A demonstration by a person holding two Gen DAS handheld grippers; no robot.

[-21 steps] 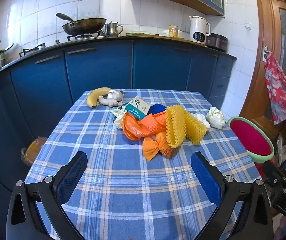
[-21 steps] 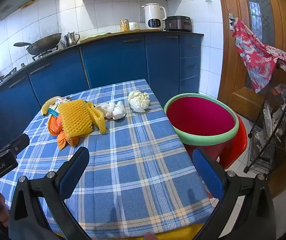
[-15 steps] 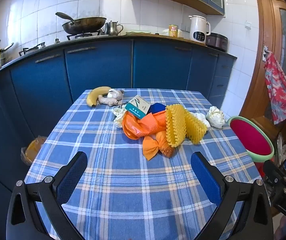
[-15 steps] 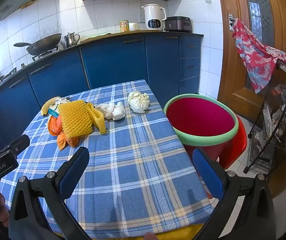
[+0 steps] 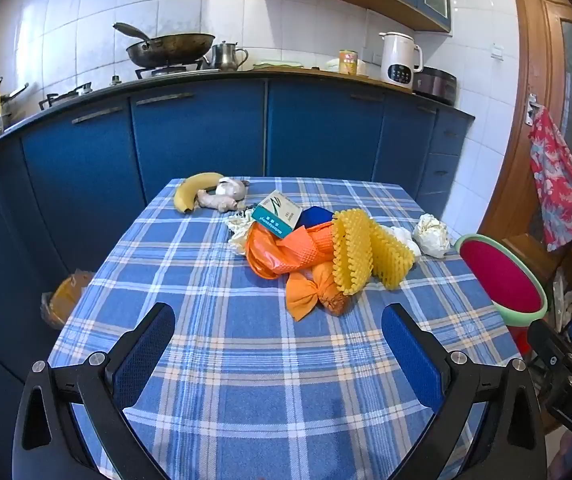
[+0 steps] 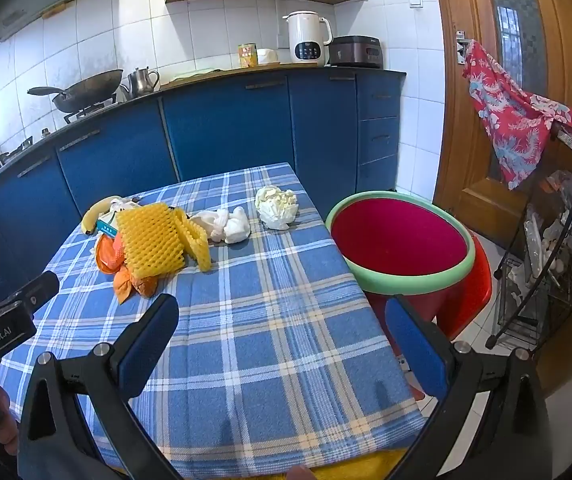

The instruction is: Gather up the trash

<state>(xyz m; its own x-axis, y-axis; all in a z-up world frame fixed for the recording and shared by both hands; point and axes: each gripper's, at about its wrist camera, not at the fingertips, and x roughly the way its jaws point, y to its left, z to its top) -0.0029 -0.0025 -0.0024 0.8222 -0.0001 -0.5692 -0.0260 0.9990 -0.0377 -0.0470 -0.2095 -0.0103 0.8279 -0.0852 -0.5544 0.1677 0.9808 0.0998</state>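
Observation:
A heap of trash lies mid-table on the blue plaid cloth (image 5: 246,360): yellow foam fruit netting (image 5: 366,256) (image 6: 154,240), an orange plastic bag (image 5: 282,252), a small teal-and-white carton (image 5: 278,214), white crumpled paper (image 5: 432,236) (image 6: 277,207) and white tissue wads (image 6: 226,224). A red bin with a green rim (image 6: 402,244) (image 5: 502,280) stands off the table's right edge. My left gripper (image 5: 278,344) hovers open over the near cloth, short of the heap. My right gripper (image 6: 282,340) is open too, above the table's near right corner.
A banana (image 5: 192,194), ginger root (image 5: 216,200) and garlic (image 5: 230,189) lie at the table's far left. Blue cabinets and a counter with a wok (image 5: 170,48) run behind. A floral cloth (image 6: 514,120) hangs by a wire rack (image 6: 558,240) on the right.

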